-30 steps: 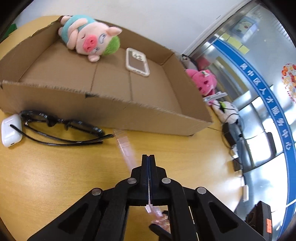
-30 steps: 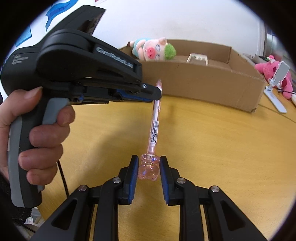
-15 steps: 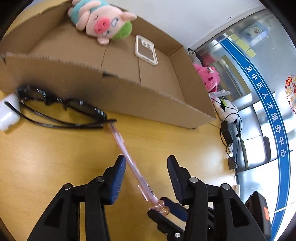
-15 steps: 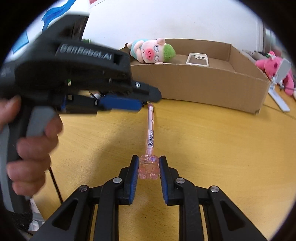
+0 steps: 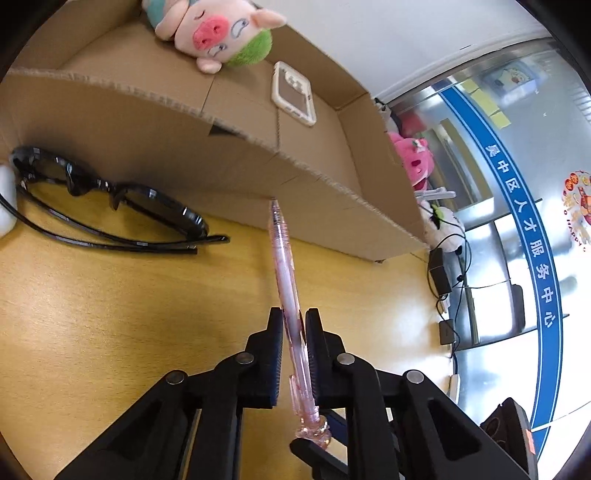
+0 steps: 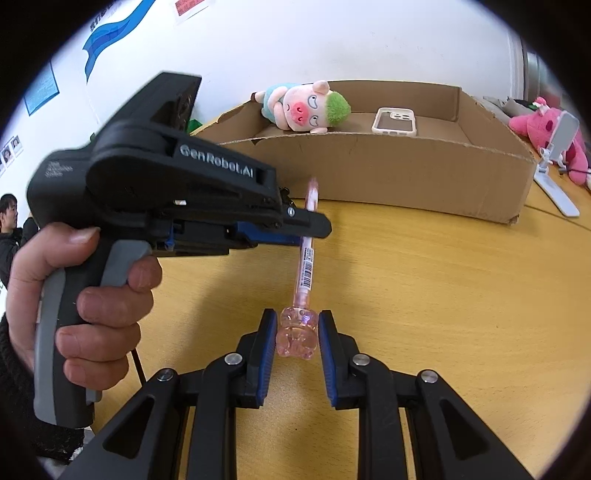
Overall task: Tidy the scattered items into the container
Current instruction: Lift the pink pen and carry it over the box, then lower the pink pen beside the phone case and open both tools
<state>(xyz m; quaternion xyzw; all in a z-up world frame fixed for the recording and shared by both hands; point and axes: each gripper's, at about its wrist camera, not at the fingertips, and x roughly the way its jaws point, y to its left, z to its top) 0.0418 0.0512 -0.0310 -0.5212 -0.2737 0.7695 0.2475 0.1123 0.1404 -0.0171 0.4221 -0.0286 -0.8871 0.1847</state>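
A pink transparent pen [image 5: 284, 266] with a bear-shaped cap [image 6: 297, 334] is held above the wooden table. My left gripper [image 5: 294, 325] is shut on the pen's barrel; it also shows in the right wrist view [image 6: 306, 230]. My right gripper [image 6: 297, 334] has its jaws slightly apart around the bear cap, with small gaps at the pads. The cardboard box [image 5: 155, 140] stands just beyond, holding a pig plush [image 5: 218, 29] and a phone case [image 5: 293, 92]. Black glasses [image 5: 110, 210] lie on the table in front of the box.
A white earbud case [image 5: 5, 206] sits at the far left by the glasses. A pink plush [image 6: 546, 136] and a phone stand [image 6: 557, 162] are right of the box. Cables and chargers [image 5: 443, 280] lie past the table's edge.
My left gripper opened, then closed on the pen's barrel. My right gripper, which gripped the bear cap, has loosened a little. The pen now points toward the box.
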